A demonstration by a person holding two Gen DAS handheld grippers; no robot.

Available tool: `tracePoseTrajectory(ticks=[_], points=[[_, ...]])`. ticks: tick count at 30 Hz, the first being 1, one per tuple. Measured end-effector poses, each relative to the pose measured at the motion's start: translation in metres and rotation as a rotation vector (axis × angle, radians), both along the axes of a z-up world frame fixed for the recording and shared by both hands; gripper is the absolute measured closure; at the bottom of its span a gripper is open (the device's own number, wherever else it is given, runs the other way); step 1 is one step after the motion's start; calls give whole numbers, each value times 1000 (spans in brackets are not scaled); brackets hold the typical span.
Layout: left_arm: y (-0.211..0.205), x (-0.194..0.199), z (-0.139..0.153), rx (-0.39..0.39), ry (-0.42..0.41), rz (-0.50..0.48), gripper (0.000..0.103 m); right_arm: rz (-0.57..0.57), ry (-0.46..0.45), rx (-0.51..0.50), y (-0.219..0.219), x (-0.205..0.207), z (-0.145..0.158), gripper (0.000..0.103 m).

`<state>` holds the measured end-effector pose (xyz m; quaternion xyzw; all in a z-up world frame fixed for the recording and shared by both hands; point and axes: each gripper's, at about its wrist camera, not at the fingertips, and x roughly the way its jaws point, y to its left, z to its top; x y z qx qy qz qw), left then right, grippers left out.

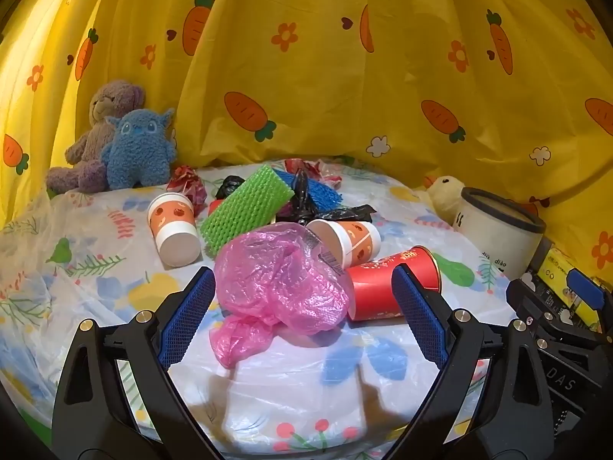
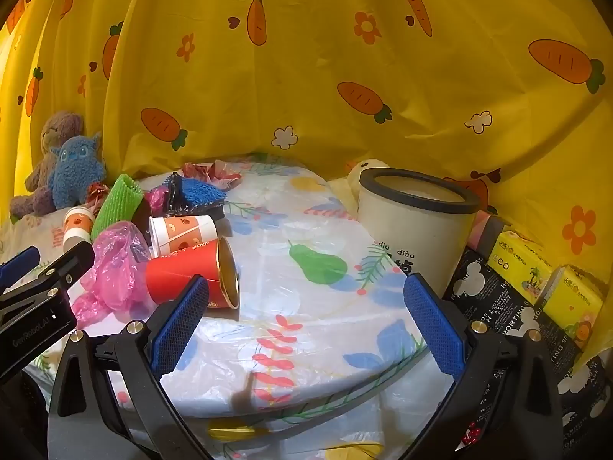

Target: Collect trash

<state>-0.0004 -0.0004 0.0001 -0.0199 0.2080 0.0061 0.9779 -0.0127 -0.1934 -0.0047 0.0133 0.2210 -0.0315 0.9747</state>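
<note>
A crumpled pink plastic bag point(image 1: 279, 287) lies on the table between the open fingers of my left gripper point(image 1: 302, 299). A red paper cup point(image 1: 387, 287) lies on its side just right of the bag. Behind are two orange-and-white cups point(image 1: 174, 226) point(image 1: 345, 241), green foam netting point(image 1: 245, 207), blue netting point(image 1: 322, 191) and black plastic point(image 1: 306, 207). My right gripper point(image 2: 306, 306) is open and empty over the table, with the red cup point(image 2: 191, 280) by its left finger. A white bin point(image 2: 417, 222) with a black rim stands at the right.
The table has a floral plastic cover point(image 2: 306, 329). Two plush toys point(image 1: 115, 145) sit at the back left and a yellow plush point(image 1: 444, 191) behind the bin. Black and yellow boxes point(image 2: 536, 291) stand right of the bin. A yellow carrot curtain point(image 1: 345, 57) hangs behind.
</note>
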Motion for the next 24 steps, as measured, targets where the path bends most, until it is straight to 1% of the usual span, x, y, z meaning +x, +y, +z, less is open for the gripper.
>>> tracePoseTrajectory(ticks=[9, 14, 24], points=[[-4, -1, 1, -3, -2, -11, 11, 1, 0, 11, -2, 0, 1, 5], [-1, -1, 6, -12, 0, -5, 11, 1, -1, 9, -2, 0, 2, 5], [-1, -2, 5, -12, -3, -7, 11, 0, -4, 10, -2, -2, 2, 5]])
